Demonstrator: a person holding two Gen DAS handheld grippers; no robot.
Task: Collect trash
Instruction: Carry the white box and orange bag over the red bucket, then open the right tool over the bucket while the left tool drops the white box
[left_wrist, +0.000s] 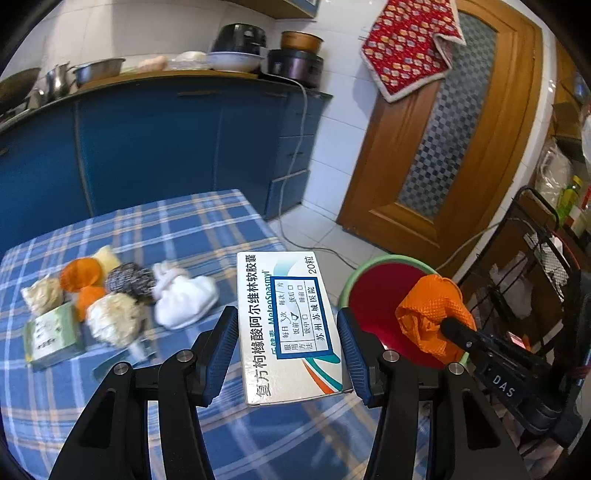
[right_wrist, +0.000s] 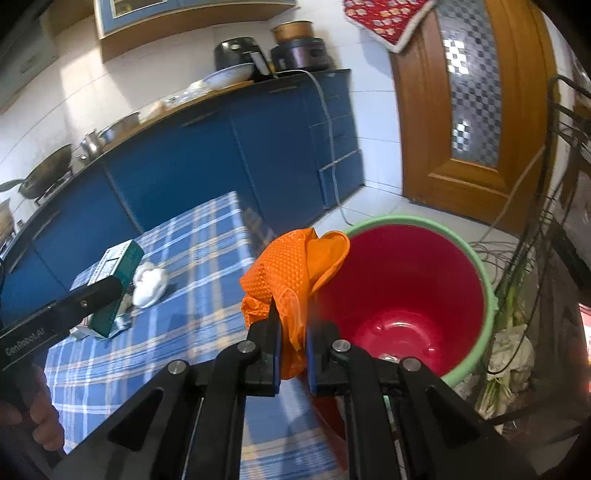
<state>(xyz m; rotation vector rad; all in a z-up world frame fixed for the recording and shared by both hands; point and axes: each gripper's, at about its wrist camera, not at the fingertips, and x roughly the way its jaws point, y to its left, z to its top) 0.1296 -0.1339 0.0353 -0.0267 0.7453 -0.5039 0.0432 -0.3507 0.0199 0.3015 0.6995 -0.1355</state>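
Blurring pile (left_wrist: 110, 295); orange glove (right_wrist: 291, 280) partly hides bucket (right_wrist: 491, 295).

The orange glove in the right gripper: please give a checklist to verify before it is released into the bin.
1. Right gripper shut on orange glove: ok.
2. Glove over the red bin opening: not ok, mostly over the near rim.
3. Bin has room: ok.
4. Left gripper clear of the bin: ok.
5. Medicine box gripped firmly: cannot tell.

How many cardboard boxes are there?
2: a white medicine box between the left gripper's fingers, and a green box on the checked tablecloth. Others may be hidden.
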